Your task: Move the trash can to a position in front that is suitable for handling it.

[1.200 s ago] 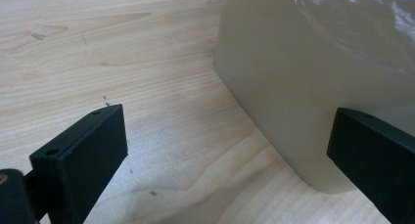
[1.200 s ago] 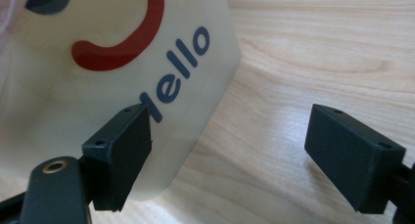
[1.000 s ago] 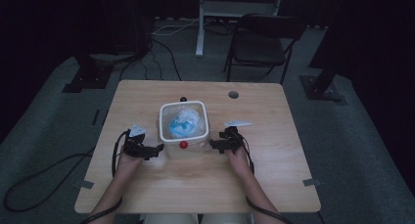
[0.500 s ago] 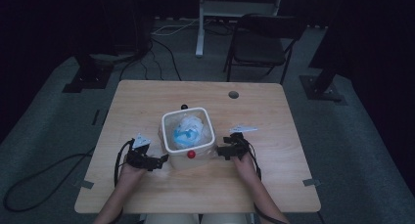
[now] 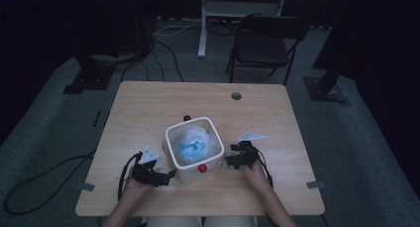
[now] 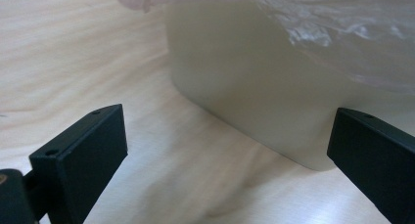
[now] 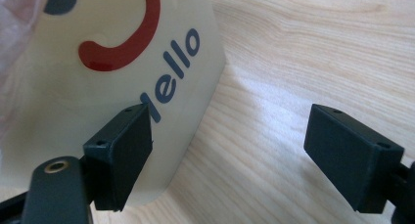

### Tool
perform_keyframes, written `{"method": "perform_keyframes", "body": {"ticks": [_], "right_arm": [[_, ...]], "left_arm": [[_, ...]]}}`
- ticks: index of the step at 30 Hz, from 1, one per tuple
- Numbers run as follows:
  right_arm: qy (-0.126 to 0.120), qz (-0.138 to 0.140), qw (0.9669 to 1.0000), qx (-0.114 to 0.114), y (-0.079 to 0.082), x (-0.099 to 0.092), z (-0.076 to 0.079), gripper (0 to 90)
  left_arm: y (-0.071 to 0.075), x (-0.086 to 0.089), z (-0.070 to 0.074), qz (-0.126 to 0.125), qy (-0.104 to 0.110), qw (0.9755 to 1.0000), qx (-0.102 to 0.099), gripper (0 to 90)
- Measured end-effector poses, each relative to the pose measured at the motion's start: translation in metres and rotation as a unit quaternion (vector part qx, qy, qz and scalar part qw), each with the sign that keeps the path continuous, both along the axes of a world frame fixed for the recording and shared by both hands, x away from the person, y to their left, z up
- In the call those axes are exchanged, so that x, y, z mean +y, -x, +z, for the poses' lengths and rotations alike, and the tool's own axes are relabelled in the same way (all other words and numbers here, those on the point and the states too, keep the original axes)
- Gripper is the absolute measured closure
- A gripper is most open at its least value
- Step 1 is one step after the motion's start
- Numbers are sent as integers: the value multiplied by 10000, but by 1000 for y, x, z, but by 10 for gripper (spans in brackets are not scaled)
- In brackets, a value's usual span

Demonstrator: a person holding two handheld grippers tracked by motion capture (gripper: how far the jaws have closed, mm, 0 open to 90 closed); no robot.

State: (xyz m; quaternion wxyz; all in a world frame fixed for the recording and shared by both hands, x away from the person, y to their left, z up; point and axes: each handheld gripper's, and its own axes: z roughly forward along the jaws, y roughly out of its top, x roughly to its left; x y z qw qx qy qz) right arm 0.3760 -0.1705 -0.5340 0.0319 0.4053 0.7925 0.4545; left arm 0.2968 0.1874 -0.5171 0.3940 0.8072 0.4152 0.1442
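A cream bin, lined with a thin plastic bag, sits just below the centre of the high view on the table. The left gripper and right gripper flank its near corners, jaws wide and holding nothing, probably placed to grasp the bin or bag from both sides.

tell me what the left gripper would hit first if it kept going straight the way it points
Most likely the cream bin: the open left gripper points at its side wall and near corner, with bare table between. Depth is hard to judge.
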Motion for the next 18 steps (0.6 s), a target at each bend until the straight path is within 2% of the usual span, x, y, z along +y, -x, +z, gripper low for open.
{"method": "perform_keyframes", "body": {"ticks": [5, 10, 18], "right_arm": [[-3, 122, 9999, 20, 4, -9, 0, 172], [18, 273, 9996, 5, 8, -14, 1, 194], [-50, 332, 9994, 34, 12, -21, 0, 194]], "left_arm": [[12, -9, 0, -89, 16, 10000, -26, 18], [21, -14, 0, -226, 45, 9997, 35, 18], [32, -25, 3, -436, -31, 9990, 25, 17]]}}
